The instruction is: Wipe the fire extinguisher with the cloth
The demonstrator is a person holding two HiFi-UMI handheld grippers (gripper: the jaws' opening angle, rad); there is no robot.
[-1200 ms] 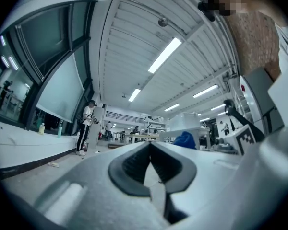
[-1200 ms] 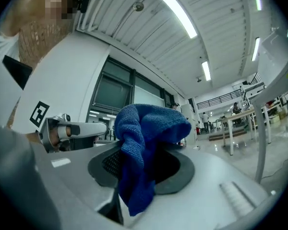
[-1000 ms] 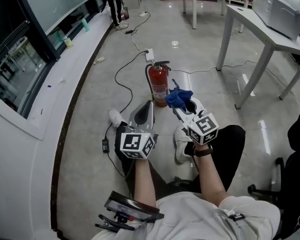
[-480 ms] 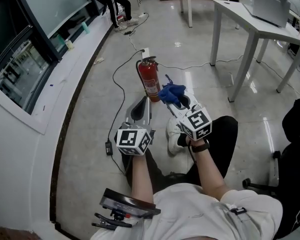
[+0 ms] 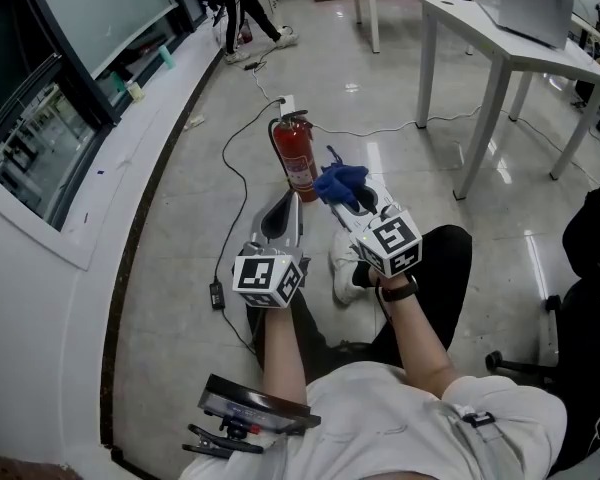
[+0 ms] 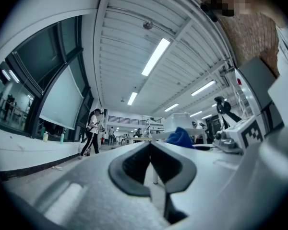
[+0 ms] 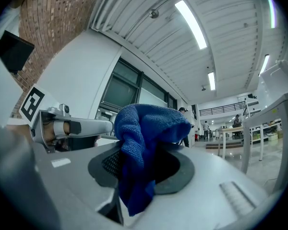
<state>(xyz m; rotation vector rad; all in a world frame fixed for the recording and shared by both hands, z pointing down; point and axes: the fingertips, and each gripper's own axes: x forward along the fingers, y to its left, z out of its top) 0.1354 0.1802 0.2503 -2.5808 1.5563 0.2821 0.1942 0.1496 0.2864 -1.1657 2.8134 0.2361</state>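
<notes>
Down and to the left of the fire extinguisher (image 5: 298, 163), the left claw (image 5: 288, 208) hangs with its jaws pressed together on nothing. Its own view shows the left claw (image 6: 150, 146) with dark pads meeting and only the hall beyond. It has kept that place beside the fire extinguisher over the last second, so it looks idle and is not steadying the cylinder. The fire extinguisher stands upright on the floor (image 5: 190, 268), with a black cable (image 5: 235, 158) curling off to its left. Far behind it, a walker (image 5: 242, 8) who stood still a second ago is now mid-stride. Just right of the fire extinguisher's lower body, the right claw (image 5: 345, 196) is clamped on the blue cloth (image 5: 340, 181). In the right gripper view the cloth (image 7: 144, 143) bunches up over the tips of the right claw (image 7: 144, 159). A second ago the cloth lay across the lower right of the red body. Half a second ago it had slid to the right edge, and it sits at almost the same spot now, touching or barely off; I cannot tell which. I take this as a pause at the end of a stroke, with most of the cylinder left to wipe. Well right of the fire extinguisher stands a white desk (image 5: 500, 43).
</notes>
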